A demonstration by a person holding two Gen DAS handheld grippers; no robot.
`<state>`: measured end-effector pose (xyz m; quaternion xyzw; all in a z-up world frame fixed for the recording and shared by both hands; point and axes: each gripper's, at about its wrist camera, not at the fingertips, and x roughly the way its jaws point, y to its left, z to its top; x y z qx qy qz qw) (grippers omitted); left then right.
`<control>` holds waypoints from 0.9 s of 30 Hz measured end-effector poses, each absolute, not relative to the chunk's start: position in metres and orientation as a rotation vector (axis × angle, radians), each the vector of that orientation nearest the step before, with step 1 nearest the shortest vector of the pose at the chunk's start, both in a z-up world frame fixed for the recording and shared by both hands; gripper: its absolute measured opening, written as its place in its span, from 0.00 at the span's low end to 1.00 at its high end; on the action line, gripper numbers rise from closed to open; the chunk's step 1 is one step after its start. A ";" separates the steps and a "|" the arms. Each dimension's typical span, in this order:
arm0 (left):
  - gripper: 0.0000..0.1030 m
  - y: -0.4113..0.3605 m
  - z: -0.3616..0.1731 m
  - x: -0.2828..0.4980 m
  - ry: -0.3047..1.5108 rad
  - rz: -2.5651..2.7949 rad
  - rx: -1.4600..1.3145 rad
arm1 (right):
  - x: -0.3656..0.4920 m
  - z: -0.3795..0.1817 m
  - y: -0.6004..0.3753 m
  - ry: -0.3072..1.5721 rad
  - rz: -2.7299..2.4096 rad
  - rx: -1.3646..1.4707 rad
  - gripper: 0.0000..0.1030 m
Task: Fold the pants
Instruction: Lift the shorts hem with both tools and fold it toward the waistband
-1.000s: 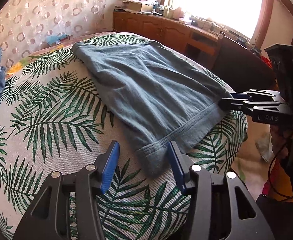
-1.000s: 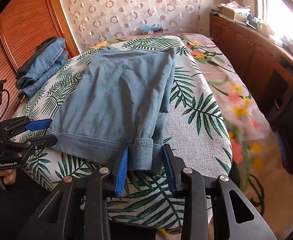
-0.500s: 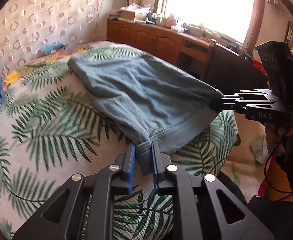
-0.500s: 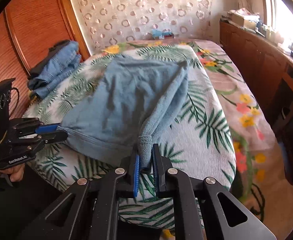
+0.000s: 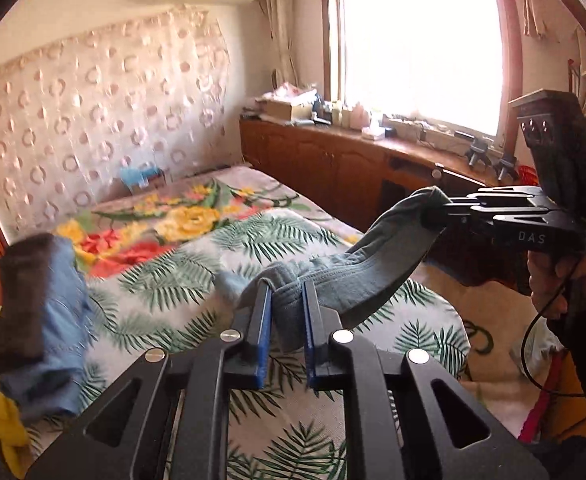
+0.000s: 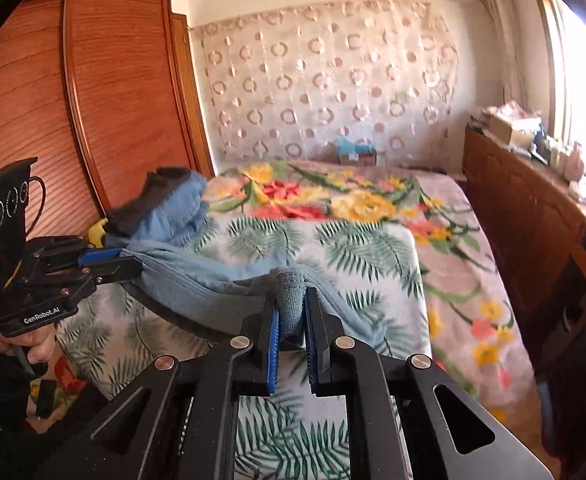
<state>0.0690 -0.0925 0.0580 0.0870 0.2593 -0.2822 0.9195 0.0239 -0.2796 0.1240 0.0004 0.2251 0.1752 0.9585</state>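
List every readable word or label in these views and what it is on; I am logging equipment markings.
"DAS" on the body of the right gripper, seen from the left wrist.
"GenRobot.AI" on the body of the left gripper, seen from the right wrist.
Items on the wooden counter: too blurred to read.

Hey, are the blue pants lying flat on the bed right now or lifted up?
Lifted. The near edge of the pants hangs between the left gripper and right gripper, both shut on it, above the bed.

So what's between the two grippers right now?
Only the blue pants, their hem strung from the left gripper to the right gripper above the bed; the right wrist view shows it.
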 end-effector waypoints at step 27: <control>0.14 -0.018 0.128 0.195 0.472 -0.313 0.184 | 0.137 0.182 -0.210 0.313 0.381 -0.105 0.10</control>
